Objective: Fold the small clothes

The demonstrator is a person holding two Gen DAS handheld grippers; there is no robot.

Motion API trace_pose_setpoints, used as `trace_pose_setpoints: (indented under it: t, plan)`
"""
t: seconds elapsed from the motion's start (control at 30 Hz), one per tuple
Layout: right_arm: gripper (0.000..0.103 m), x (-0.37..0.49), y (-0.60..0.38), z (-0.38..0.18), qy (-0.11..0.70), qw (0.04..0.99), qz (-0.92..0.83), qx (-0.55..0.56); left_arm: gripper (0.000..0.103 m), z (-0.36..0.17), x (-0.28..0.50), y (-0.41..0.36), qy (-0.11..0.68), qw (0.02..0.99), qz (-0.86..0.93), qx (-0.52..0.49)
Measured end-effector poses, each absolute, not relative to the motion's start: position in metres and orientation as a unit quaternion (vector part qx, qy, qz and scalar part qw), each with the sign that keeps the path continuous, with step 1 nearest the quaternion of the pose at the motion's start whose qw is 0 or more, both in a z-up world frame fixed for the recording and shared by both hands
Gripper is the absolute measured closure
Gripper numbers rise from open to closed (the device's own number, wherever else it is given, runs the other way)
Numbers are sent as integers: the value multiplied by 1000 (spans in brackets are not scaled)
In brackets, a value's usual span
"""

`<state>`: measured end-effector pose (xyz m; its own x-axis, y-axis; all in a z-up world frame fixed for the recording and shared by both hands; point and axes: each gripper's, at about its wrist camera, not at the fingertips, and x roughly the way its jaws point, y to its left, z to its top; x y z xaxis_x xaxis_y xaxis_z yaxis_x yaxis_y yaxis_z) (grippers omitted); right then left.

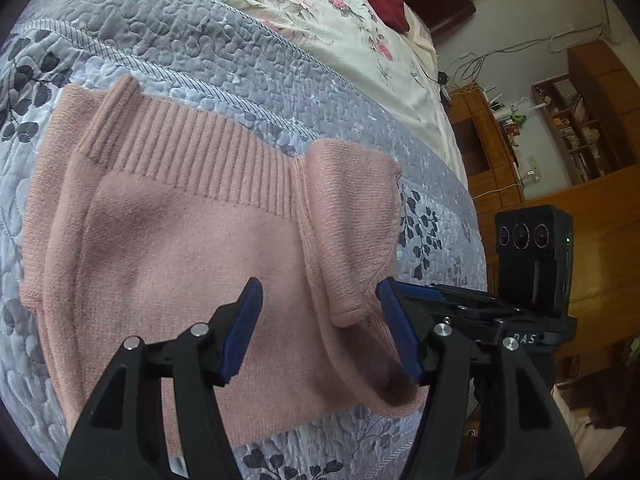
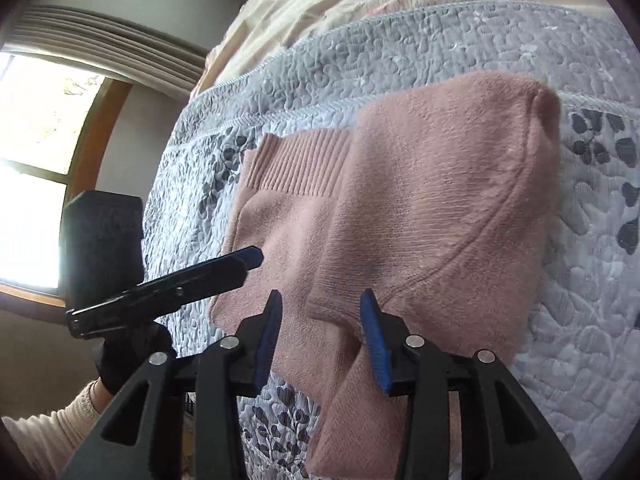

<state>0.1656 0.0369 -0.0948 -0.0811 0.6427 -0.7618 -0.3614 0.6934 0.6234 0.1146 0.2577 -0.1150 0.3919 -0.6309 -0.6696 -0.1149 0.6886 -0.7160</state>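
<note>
The pink knit sweater [image 1: 180, 248] lay partly folded on the grey quilt [image 1: 208, 32], ribbed band on its far side. The left gripper [image 1: 320, 300] hovered wide open, gripping nothing, a folded sleeve edge between its 2 fingers. The right gripper [image 2: 320, 312] gaped too, empty, the sweater's near corner between its fingers.
</note>
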Motion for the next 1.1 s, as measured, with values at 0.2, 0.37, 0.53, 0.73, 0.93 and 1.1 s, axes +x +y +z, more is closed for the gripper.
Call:
trace_pose_setpoints:
  t: [0.2,0.37,0.53,0.73,0.93,1.1]
  plan:
    - [62,165,-21,-87,623,697,331,130,41,-144,138,223,558,715,-183,-380]
    - [62,162,-51,-101,630,696,312,144,41,-165,145,208,583,697,-164,-384]
    - [62,155,-64,-119,637,692,304,151,41,-164,152,196,583,696,-164,-386]
    - [62,151,-71,-133,644,685,299,162,40,-163,160,182,585,696,-162,-383]
    - [62,145,-69,-145,650,684,292,160,48,-164,164,176,585,699,-153,-381]
    - [62,140,-67,-149,649,685,286,168,78,-157,165,173,580,716,-140,-362]
